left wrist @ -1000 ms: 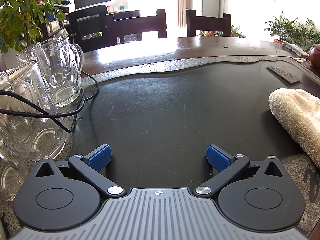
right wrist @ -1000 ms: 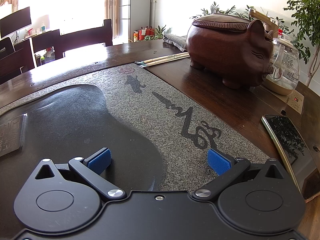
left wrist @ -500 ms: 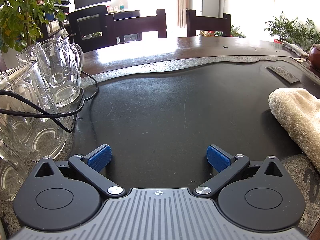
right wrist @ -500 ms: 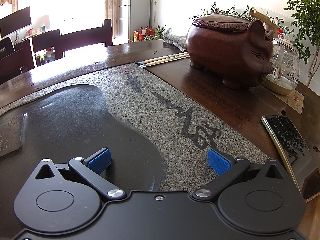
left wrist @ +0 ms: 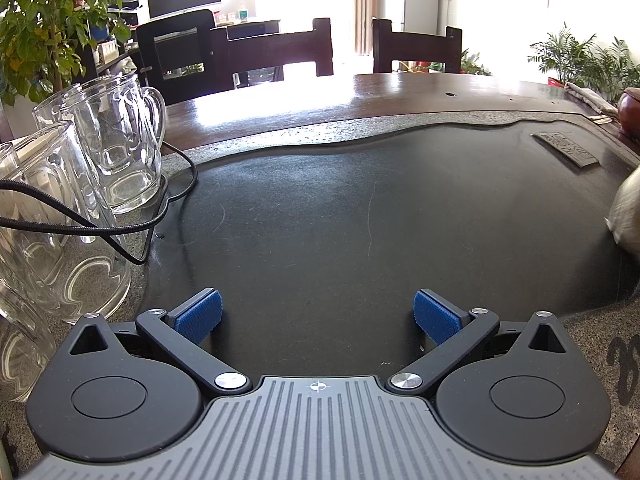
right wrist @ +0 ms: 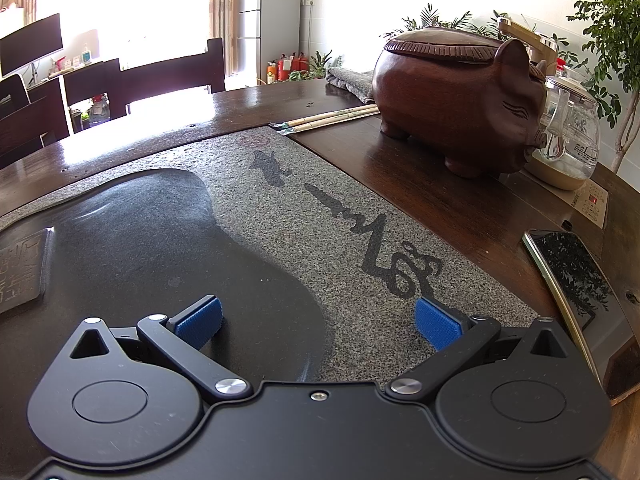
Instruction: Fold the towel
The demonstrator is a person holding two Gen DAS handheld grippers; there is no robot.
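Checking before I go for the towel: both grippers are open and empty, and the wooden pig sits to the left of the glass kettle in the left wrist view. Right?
Nearly. Both the left gripper and the right gripper are open and empty, but the wooden pig beside the glass kettle shows in the right wrist view, not the left.

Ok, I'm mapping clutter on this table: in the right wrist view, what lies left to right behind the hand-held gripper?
Engraved dark plaque → chopsticks → wooden pig → glass kettle → phone.
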